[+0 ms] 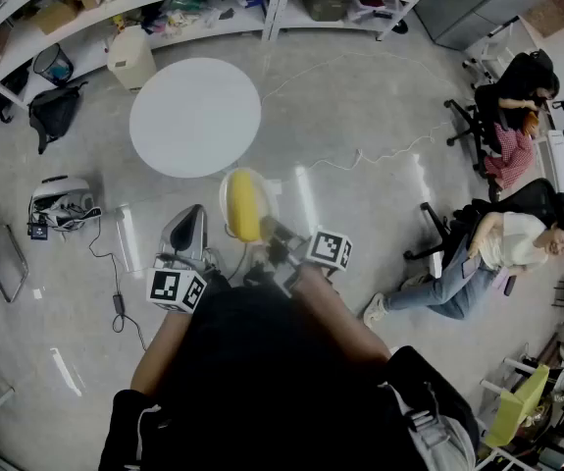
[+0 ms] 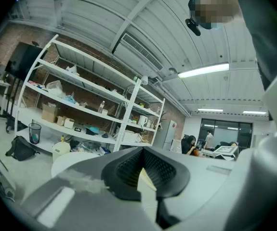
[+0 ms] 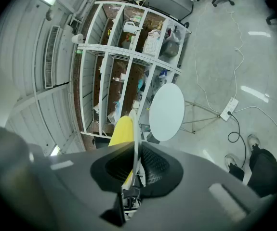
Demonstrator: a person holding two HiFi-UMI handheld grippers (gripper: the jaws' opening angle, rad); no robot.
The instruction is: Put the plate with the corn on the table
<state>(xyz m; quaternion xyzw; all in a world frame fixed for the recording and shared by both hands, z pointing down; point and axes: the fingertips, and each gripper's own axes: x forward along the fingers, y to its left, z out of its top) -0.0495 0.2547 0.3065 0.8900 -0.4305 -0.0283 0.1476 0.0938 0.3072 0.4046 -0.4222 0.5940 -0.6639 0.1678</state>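
Counter (image 1: 195, 116) top free all over, room to come down anywhere on it. Floor btwn person & counter open, straight run fwd. Round it: white canister (image 1: 131, 59) just past far-left edge, shelving (image 1: 213, 6) along the back, black bag (image 1: 54, 114) & bin (image 1: 54, 64) off left. White cable (image 1: 384, 153) trails over floor to the right, near the counter's base, low. Seated people (image 1: 502, 243) on chairs well apart, far right.

One plate (image 1: 225, 200), one corn (image 1: 245, 205), one table (image 1: 194, 116)
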